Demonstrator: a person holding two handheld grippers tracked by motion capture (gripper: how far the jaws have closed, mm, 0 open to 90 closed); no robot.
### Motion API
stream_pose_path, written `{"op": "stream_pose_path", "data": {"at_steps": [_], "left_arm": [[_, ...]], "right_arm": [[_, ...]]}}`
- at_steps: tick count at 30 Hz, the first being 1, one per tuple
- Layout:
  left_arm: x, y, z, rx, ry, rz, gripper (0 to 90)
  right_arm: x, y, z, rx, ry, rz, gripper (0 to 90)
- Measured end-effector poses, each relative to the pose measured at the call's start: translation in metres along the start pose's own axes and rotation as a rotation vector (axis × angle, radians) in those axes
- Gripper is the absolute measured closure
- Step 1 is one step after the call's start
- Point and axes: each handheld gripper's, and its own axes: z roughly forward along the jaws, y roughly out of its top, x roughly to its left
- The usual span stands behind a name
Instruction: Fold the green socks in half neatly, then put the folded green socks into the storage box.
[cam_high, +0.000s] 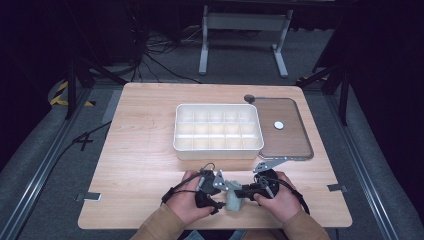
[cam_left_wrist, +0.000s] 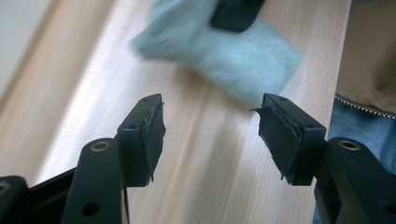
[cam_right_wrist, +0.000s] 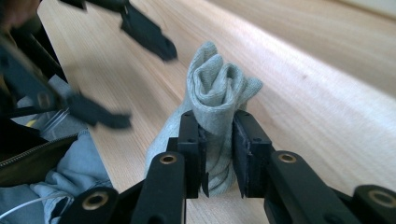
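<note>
Light wooden table (cam_high: 145, 150) on grey carpet floor (cam_high: 40, 150), dark all round. Behind it, a white metal frame (cam_high: 245, 30) with two legs, and black cables (cam_high: 160, 55) tangled on the carpet. Black stand legs at both sides, yellow-black tape (cam_high: 60, 92) at the left. Metal rails (cam_high: 35, 180) running along both sides of the table. Even overhead light on the tabletop.

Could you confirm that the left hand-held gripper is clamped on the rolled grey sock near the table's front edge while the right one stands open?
Not quite: the sides are swapped. The right gripper view shows the right hand-held gripper clamped on the rolled grey sock, and the left gripper view shows the left hand-held gripper open, with nothing between its jaws.
</note>
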Motion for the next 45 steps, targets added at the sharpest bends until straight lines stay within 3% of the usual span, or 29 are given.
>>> {"op": "stream_pose_path", "data": {"at_steps": [6, 13, 28, 35, 45], "left_arm": [[0.018, -0.008, -0.028, -0.050, 0.051, -0.048, 40.8], [0.027, -0.016, -0.047, -0.082, 0.080, -0.086, 40.7], [0.040, -0.032, -0.069, -0.093, 0.098, -0.154, 39.3], [0.043, -0.035, -0.076, -0.106, 0.106, -0.160, 39.2], [0.043, -0.037, -0.082, -0.118, 0.120, -0.157, 39.8]], "right_arm": [[0.002, 0.009, -0.012, -0.015, -0.029, -0.032, 75.1], [0.001, 0.022, -0.033, -0.039, -0.058, -0.039, 74.9], [-0.008, 0.053, -0.064, -0.066, -0.135, -0.064, 74.6], [-0.016, 0.068, -0.076, -0.070, -0.193, -0.089, 74.7], [-0.024, 0.085, -0.087, -0.072, -0.225, -0.086, 74.4]]}}
